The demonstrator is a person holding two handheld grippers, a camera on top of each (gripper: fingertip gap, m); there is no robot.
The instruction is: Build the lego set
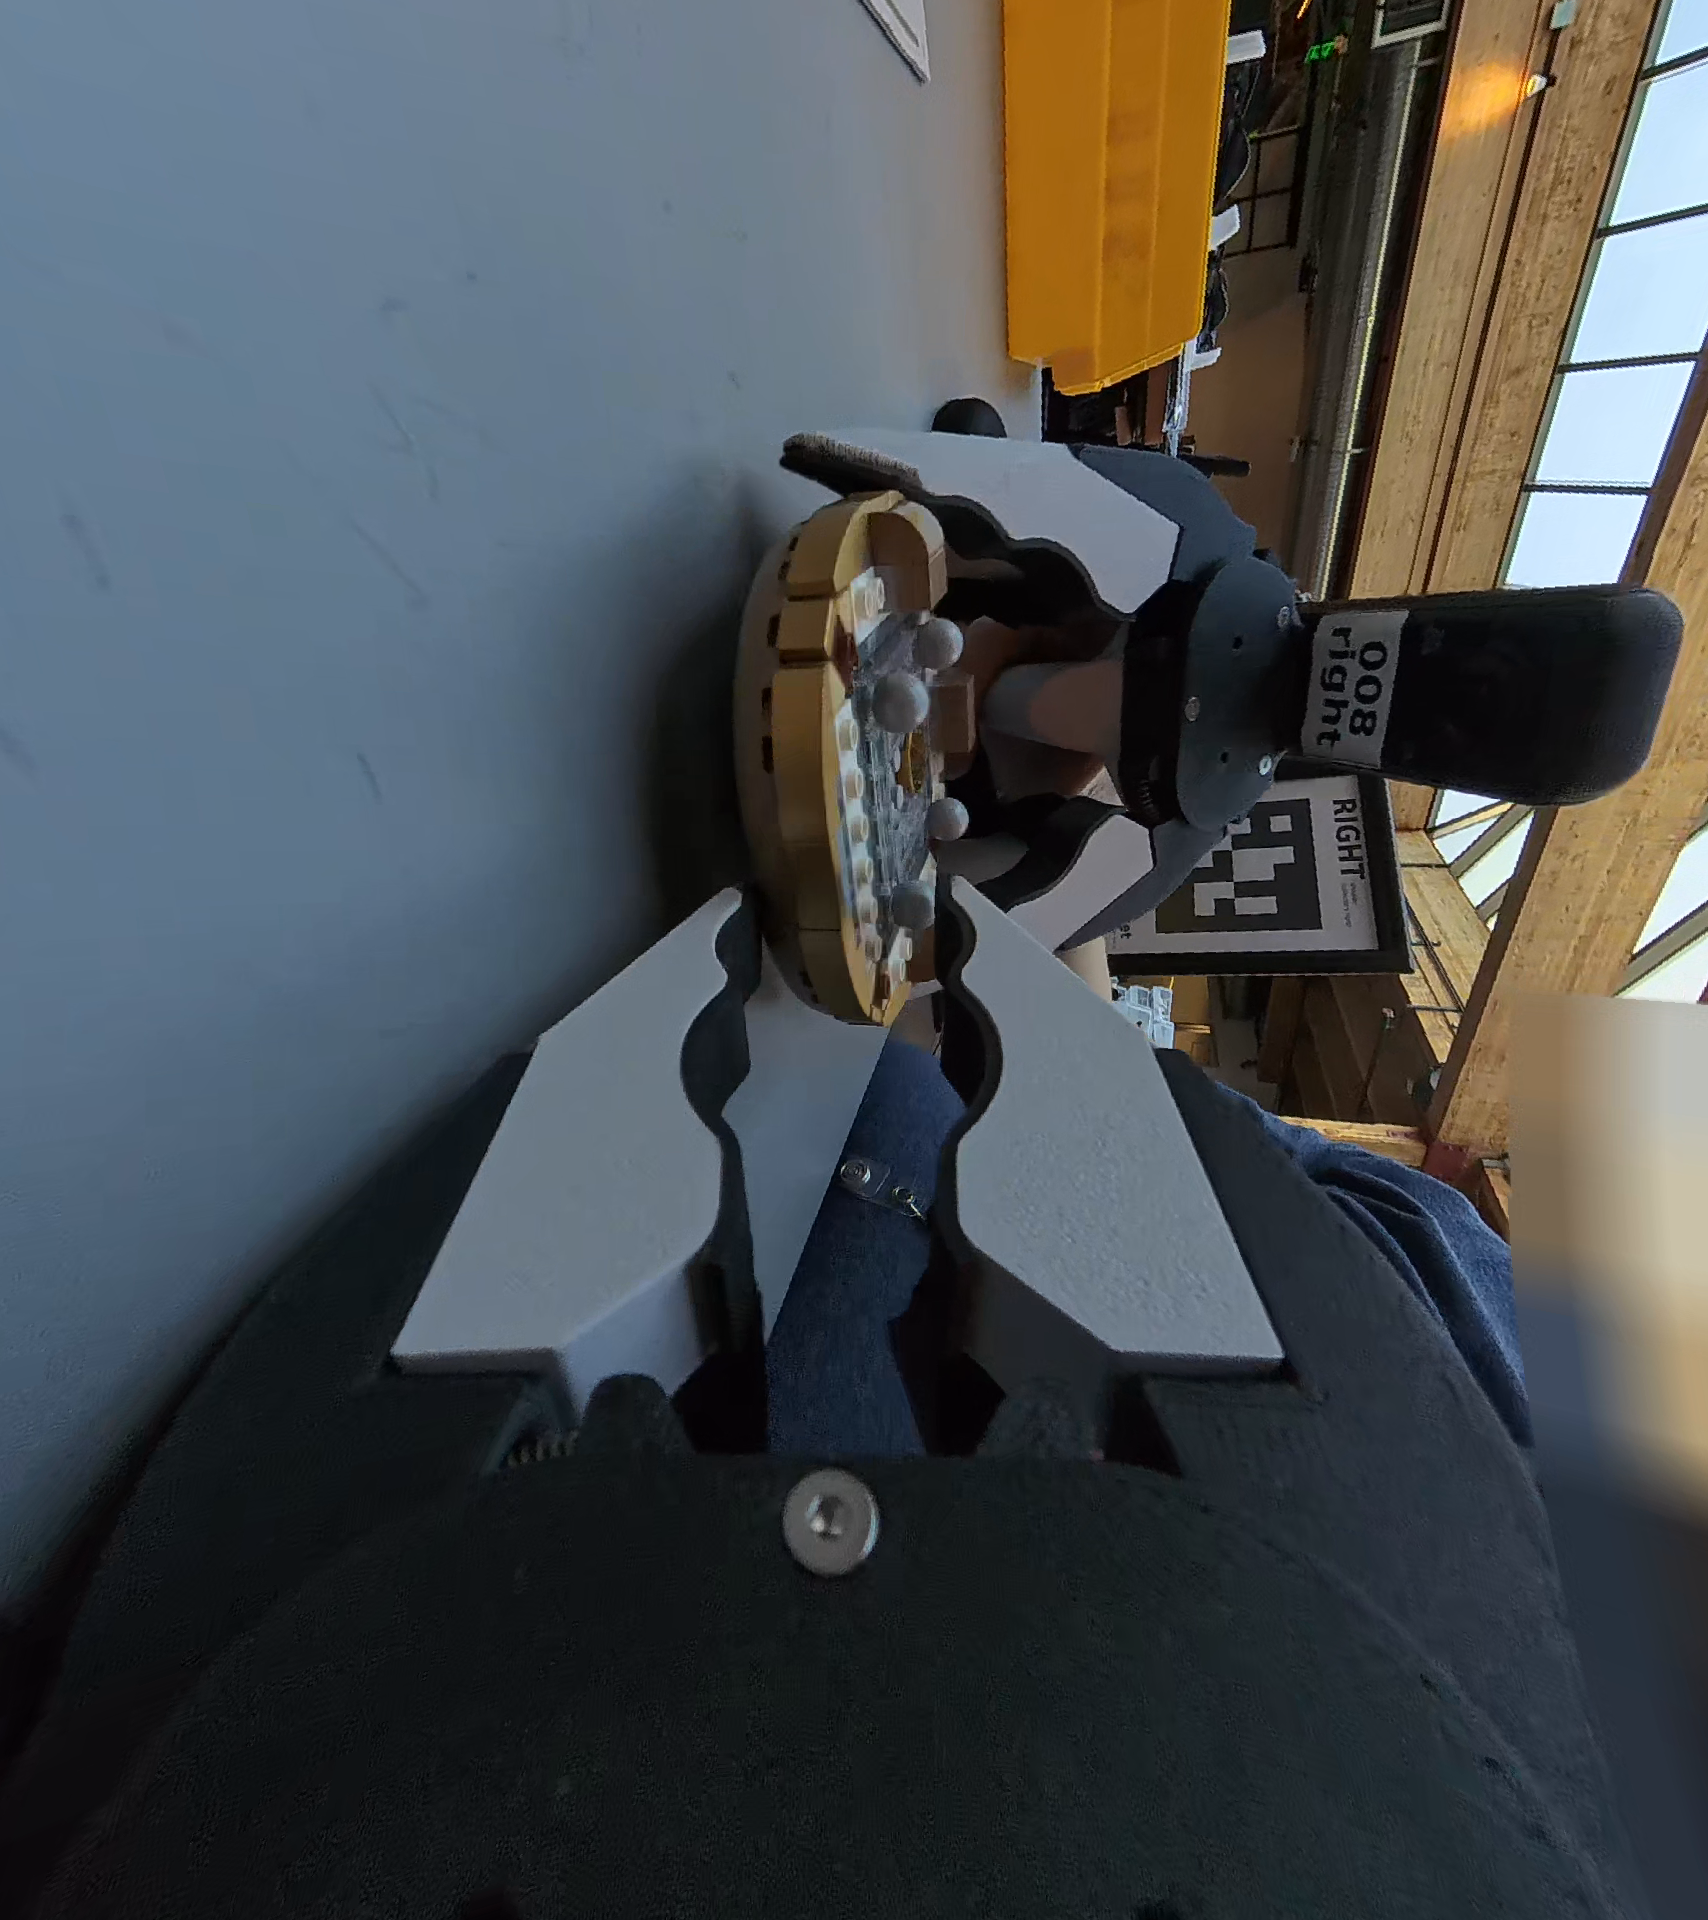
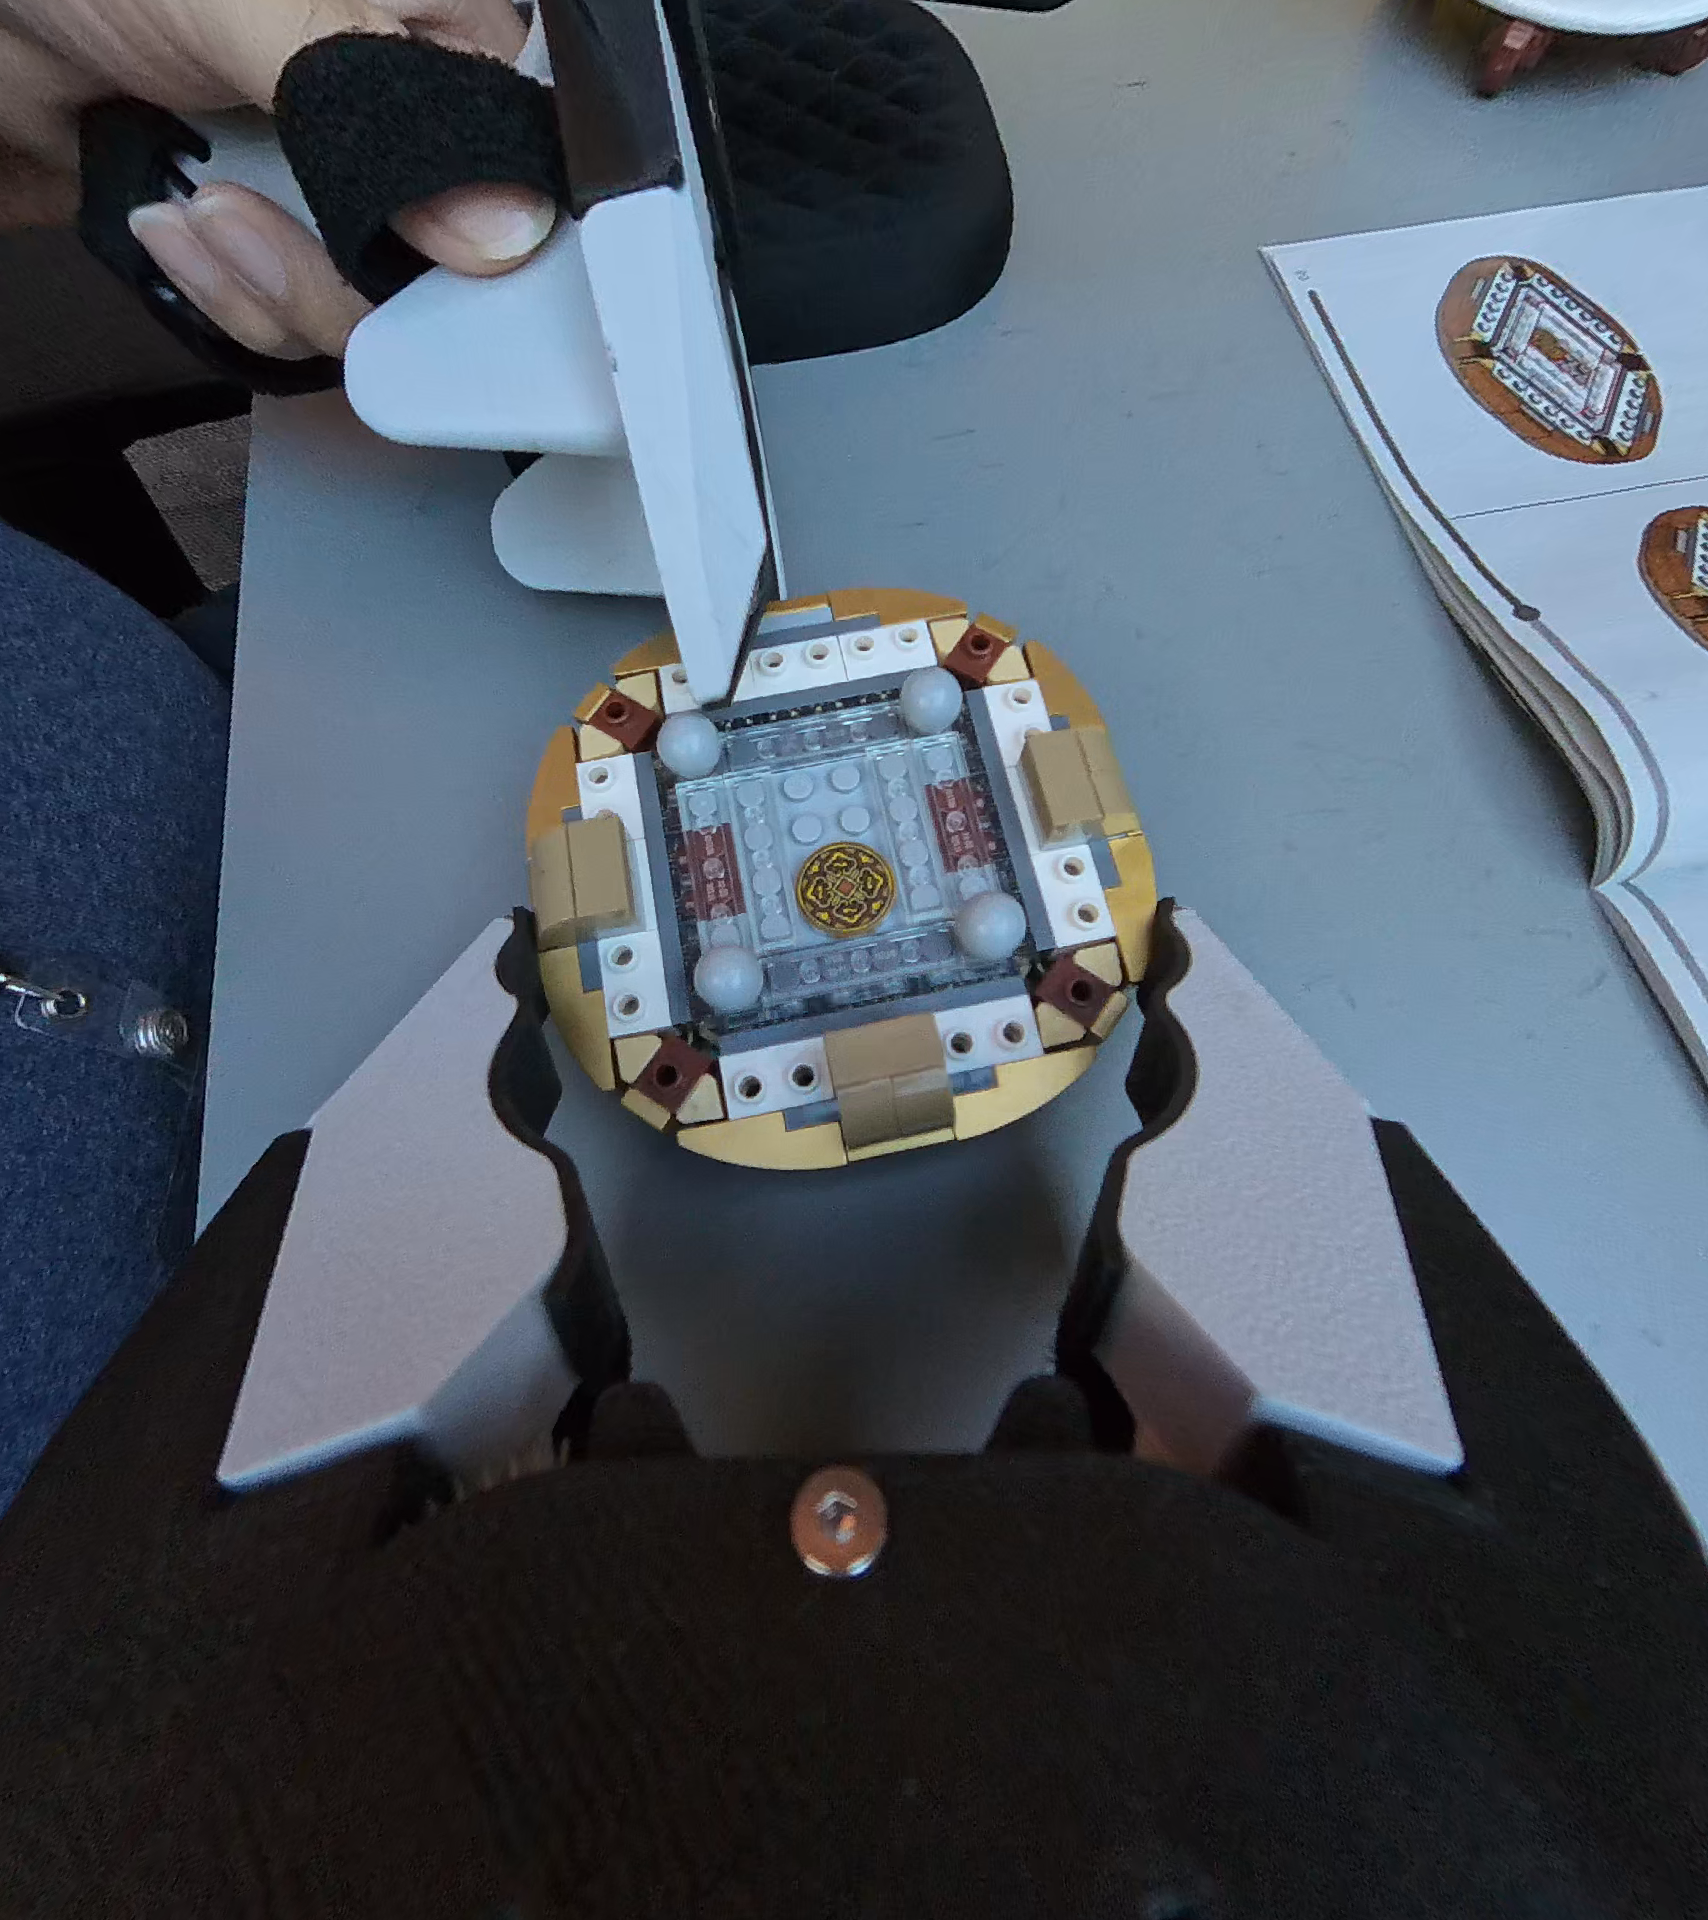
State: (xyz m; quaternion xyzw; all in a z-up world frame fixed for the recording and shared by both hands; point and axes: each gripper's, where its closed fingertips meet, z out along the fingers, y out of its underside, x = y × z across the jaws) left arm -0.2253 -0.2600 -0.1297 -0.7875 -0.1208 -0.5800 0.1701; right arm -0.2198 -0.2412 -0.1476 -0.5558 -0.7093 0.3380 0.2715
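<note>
A round gold-rimmed lego disc (image 2: 845,883) has white and grey plates, clear tiles, several pearl balls and a gold round tile at its centre. It is held a little off the grey table (image 2: 1193,520). My right gripper (image 2: 842,925) is shut on it, with the fingertips pressing its left and right edges. My left gripper (image 1: 845,899) pinches the disc's (image 1: 798,779) far edge, one finger on top and one beneath. The left gripper's top finger (image 2: 704,520) comes in from above in the right wrist view. A right finger (image 1: 1037,488) also shows in the left wrist view.
An open instruction booklet (image 2: 1608,623) lies on the table to the right. Another lego piece (image 2: 1598,31) sits at the far right. A yellow bin (image 1: 1110,187) stands on the table farther off. The table edge and a person's blue-clad lap (image 2: 19,831) are at the left. The grippers are tip to tip, or close to it. The lego piece (image 2: 1598,31) is about equally far from each gripper, around 30 cm.
</note>
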